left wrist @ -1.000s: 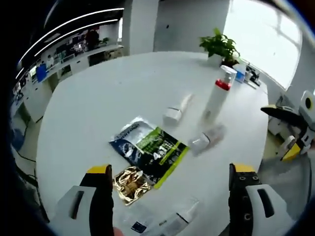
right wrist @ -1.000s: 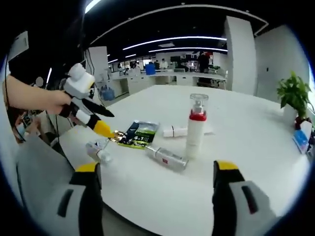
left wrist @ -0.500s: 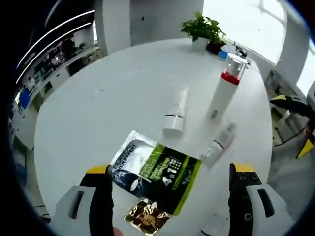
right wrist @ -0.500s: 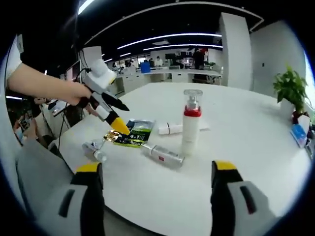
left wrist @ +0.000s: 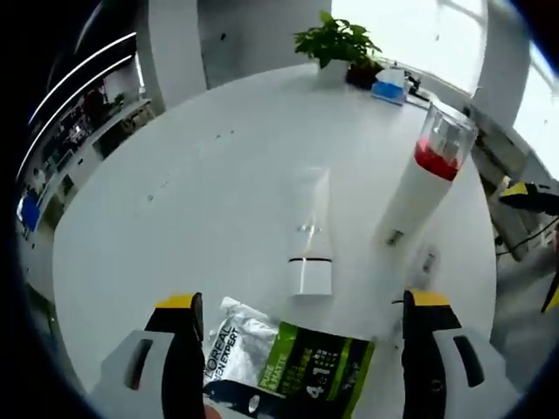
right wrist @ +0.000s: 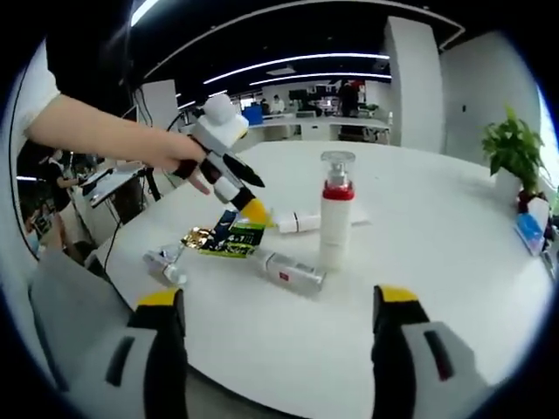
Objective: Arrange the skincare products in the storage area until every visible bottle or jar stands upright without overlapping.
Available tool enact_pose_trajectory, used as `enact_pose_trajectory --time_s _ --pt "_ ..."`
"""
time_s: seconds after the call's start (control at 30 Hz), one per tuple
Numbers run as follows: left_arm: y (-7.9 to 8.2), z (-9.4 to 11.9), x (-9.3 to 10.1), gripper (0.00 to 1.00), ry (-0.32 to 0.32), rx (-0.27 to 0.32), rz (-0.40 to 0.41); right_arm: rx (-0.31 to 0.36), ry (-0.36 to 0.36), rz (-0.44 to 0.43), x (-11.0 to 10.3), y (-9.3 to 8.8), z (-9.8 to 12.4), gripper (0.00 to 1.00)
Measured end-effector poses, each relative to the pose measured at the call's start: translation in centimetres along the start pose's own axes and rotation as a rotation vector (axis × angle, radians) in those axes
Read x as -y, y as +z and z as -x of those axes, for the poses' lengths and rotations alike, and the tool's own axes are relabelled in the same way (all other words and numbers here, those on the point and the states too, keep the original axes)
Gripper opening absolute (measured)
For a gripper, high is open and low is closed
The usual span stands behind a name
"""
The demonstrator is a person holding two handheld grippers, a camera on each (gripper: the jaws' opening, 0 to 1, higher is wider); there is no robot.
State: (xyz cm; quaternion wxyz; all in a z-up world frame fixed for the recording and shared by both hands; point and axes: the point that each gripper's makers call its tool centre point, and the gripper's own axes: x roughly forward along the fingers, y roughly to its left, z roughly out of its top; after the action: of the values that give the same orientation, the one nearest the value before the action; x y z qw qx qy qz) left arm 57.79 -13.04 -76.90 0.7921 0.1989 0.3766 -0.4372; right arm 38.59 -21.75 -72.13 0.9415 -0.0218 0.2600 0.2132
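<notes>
1. a white tube (left wrist: 310, 237) is lying flat on the white table (left wrist: 175, 192), straight ahead between the left gripper (left wrist: 297, 310)'s wide-apart, empty jaws.
2. a red-collared pump bottle (left wrist: 424, 179) is standing upright ahead-right.
3. a l'oreal sachet (left wrist: 293, 367) is lying just beneath the jaws.
4. the right gripper (right wrist: 271, 305) is hovering spread and empty, facing a lying clear bottle (right wrist: 295, 271).
</notes>
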Motion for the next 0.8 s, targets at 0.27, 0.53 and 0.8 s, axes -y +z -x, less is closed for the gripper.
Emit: enact_pose_trajectory --time_s 0.27,0.53,0.8 --pt "1.7 -3.0 -0.1 0.84 -0.05 -0.036 -0.048 -0.006 -0.017 -0.021 0.4 -0.1 0.0 0.89" --pt "2.9 -5.7 0.3 0.78 -0.1 -0.073 -0.098 -0.015 -0.023 -0.019 0.6 -0.3 -0.1 0.89" --pt "3.9 -7.8 -0.2 0.69 -0.095 -0.097 -0.125 -0.024 -0.054 -0.045 1.2 -0.5 -0.1 0.87"
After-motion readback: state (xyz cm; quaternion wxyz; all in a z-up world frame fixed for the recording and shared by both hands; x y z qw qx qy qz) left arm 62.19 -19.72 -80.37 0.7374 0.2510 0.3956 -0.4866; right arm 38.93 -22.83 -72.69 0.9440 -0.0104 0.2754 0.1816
